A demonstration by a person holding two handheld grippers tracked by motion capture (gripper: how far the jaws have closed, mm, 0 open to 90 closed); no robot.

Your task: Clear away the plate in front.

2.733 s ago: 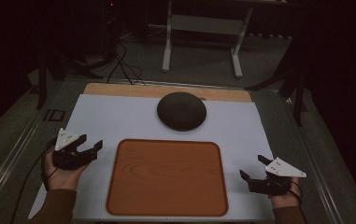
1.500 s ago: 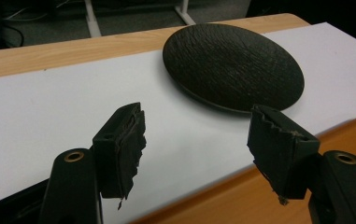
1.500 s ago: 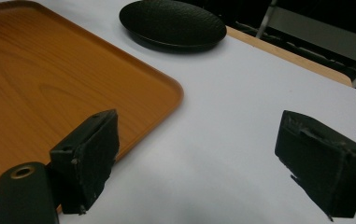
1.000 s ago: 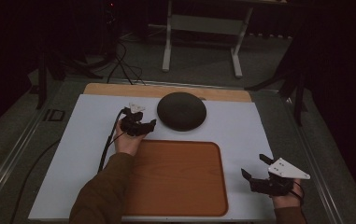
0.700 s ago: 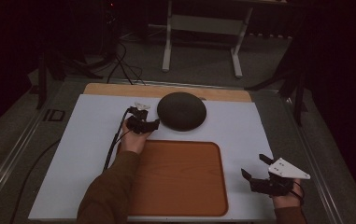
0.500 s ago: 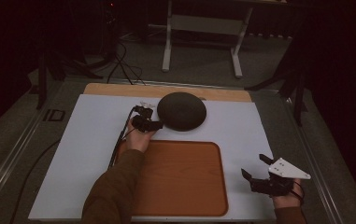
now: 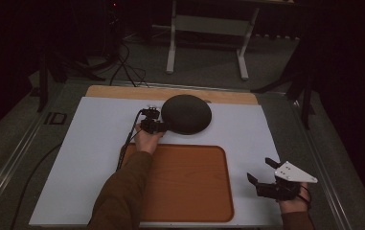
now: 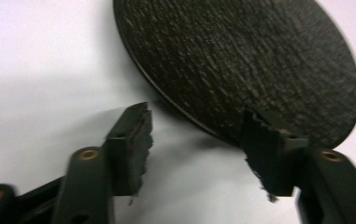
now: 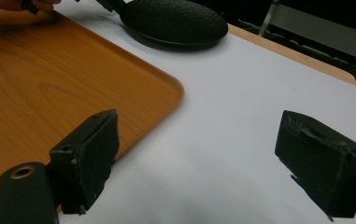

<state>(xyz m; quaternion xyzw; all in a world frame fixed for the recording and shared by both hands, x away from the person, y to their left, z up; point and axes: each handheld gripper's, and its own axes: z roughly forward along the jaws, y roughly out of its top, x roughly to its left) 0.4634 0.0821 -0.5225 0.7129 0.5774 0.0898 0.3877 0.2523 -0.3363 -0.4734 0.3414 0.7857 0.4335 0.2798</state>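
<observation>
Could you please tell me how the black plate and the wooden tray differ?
The plate is round, dark and rough-textured; the tray is rectangular with rounded corners, orange-brown and smooth. The plate lies farther from the person, with the open left claw at its edge; the tray lies nearer. Both rest flat on the white table.

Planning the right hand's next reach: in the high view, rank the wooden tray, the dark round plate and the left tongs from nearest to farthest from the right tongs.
1. Wooden tray: just left of the right tongs, at the table's near edge.
2. Dark round plate: farther back, toward the table's far middle.
3. Left tongs: at the plate's left rim, slightly farther; close to the plate's rank.
</observation>
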